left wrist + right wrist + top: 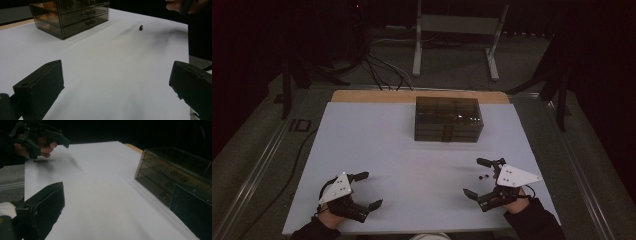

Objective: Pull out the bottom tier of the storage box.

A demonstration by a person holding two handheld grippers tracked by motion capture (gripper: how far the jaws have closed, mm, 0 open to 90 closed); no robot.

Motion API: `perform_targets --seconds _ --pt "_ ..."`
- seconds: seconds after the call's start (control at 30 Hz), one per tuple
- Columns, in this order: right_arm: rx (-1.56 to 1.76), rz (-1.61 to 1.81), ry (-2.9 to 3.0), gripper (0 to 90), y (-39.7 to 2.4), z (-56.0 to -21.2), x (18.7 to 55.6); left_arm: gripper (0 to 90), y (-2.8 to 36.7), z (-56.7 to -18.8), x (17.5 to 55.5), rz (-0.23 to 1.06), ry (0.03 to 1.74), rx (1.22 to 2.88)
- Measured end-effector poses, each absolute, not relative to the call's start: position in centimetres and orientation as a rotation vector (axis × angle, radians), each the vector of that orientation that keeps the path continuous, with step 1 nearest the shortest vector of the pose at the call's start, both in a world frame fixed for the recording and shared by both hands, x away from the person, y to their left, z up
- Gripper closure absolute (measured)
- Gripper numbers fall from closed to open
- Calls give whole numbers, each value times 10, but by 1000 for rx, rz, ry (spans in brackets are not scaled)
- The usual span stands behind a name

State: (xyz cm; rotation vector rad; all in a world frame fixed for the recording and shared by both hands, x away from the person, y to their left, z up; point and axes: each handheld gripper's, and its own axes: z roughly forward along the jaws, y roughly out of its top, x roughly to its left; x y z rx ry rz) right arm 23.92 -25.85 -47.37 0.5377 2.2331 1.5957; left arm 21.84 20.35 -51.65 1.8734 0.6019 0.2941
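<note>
A smoky, see-through drawer box (448, 119) with three stacked drawers stands at the back middle of the white table sheet (402, 165); it shows too in the left gripper view (72, 16) and the right gripper view (175, 176). Small dark bits (484, 177) lie on the sheet close to my right gripper (478, 177), one of them a small dark bead (141, 27) in the left gripper view. My left gripper (368, 189) rests at the near left, open and empty. The right gripper is open too, jaws wide apart, holding nothing.
A bare wooden strip (372, 96) shows past the sheet's far edge. Beyond the table stand a white metal frame (457, 35) and black cables (382, 70) on the dark floor. A dark stand leg (287, 85) rises at the left.
</note>
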Motion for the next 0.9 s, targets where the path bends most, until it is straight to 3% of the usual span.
perform_targets --seconds 0.9 --pt "448 1493 2214 0 -248 -458 275 7 205 -517 219 297 613 1860"
